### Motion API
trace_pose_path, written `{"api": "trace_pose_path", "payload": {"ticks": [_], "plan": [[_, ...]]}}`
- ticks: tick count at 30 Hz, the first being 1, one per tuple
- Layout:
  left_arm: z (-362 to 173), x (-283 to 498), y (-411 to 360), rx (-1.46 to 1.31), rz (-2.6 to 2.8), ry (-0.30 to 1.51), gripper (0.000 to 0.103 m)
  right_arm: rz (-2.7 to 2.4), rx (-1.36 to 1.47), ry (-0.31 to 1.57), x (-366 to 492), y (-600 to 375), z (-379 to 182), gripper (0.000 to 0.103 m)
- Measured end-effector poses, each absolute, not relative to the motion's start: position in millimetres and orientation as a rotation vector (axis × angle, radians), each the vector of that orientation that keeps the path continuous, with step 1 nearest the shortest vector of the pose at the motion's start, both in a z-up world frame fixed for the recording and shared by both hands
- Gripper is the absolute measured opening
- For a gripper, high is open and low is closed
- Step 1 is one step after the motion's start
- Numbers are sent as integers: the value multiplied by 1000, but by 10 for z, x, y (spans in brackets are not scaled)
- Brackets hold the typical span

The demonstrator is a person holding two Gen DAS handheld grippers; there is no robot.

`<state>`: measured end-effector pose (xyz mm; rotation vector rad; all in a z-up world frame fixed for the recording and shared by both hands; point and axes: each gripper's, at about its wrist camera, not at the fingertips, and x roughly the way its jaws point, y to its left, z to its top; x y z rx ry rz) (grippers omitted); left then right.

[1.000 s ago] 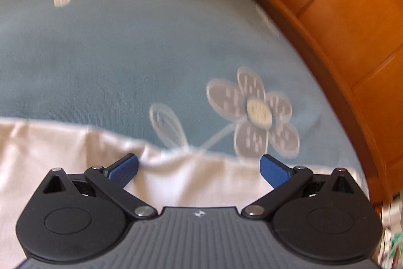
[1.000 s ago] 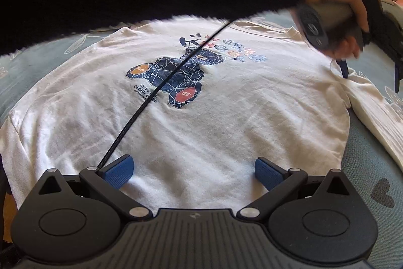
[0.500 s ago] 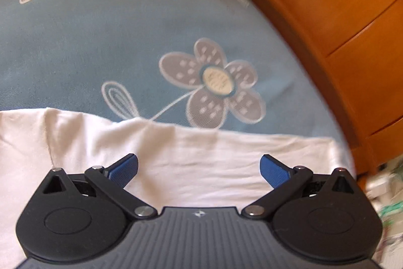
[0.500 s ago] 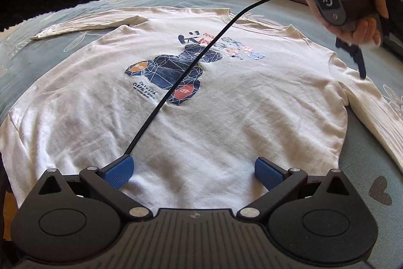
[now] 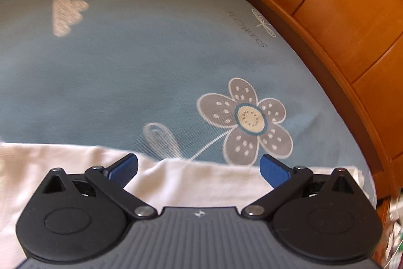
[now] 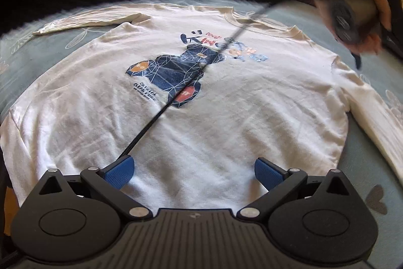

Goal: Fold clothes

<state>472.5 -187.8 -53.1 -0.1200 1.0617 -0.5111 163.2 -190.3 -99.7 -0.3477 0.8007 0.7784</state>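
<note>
Lying flat and face up ahead of the right gripper (image 6: 194, 172), the white long-sleeved shirt (image 6: 226, 122) has not been folded at all yet. Its hem sits right under that gripper's spread blue fingers (image 6: 119, 172), which hold nothing. The bear print (image 6: 176, 77) faces up farther ahead, and both sleeves lie stretched out to either side — one beyond the print to the left, the other (image 6: 377, 117) running off to the right over the blue bedsheet (image 6: 365, 168).

The left gripper (image 5: 199, 169) hovers over that right-hand sleeve (image 5: 191, 183), jaws released and empty, the cloth passing directly beneath its fingers with the sheet's flower print (image 5: 248, 121) just ahead and the wooden bed frame (image 5: 340, 17) off to its right. From the right wrist view the hand (image 6: 362, 24) holding it appears blurred, far ahead and to the right.

By my reading, everything remains to be done: pinch the sleeve, bring it across the body, repeat on the other side, then fold the body — no crease is in place so far.
</note>
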Motion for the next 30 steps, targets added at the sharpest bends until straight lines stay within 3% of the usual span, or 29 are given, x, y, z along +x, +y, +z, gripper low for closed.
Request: {"api": "trace_pose_path", "payload": {"ticks": [15,24,30], "plan": [[396,3607,-325,-40,-231,1001,102,653,-279,756,1829,-1967,-699,103],[389,3138,849,-183,-33,955,102,691,-324,850,1844,-1495,-879,103],[82,3121,1570,-331,74,931,102,664,-359,921,1898,-1354,-1028,103]]}}
